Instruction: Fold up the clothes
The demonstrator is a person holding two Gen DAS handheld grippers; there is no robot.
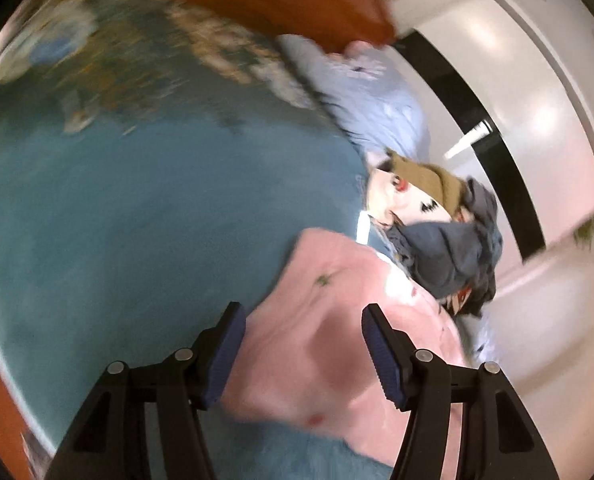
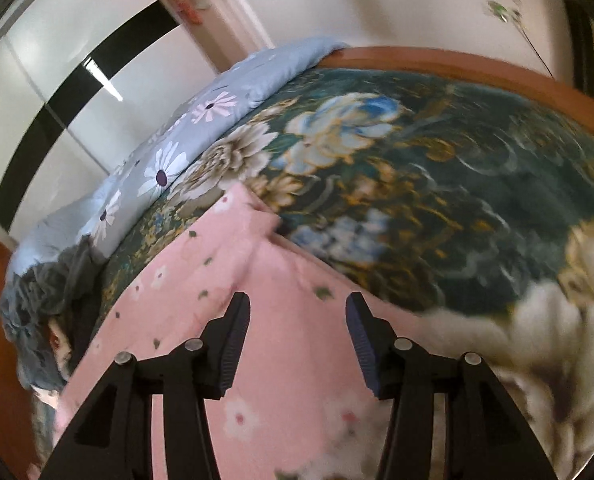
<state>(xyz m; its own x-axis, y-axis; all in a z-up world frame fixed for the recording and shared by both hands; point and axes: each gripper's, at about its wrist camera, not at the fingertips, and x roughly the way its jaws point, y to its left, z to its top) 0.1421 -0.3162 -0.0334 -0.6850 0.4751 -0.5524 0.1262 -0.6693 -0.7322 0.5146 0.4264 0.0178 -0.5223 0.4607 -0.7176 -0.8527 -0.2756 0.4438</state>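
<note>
A pink floral garment [image 1: 329, 320] lies on the teal bedspread [image 1: 137, 208]. It also shows in the right wrist view [image 2: 225, 272], spread flat over the flowered part of the bedspread [image 2: 437, 184]. My left gripper [image 1: 303, 316] is open just above the garment, nothing between its jaws. My right gripper [image 2: 297, 304] is open above the garment too, holding nothing. The left view is blurred by motion.
A pile of unfolded clothes [image 1: 437, 232] in grey, tan and white lies at the bed's edge, also at the left of the right wrist view [image 2: 45, 304]. A light blue daisy quilt [image 2: 185, 140] lies beside it. An orange wooden headboard [image 2: 457, 64] and white wardrobe doors [image 1: 537, 92] border the bed.
</note>
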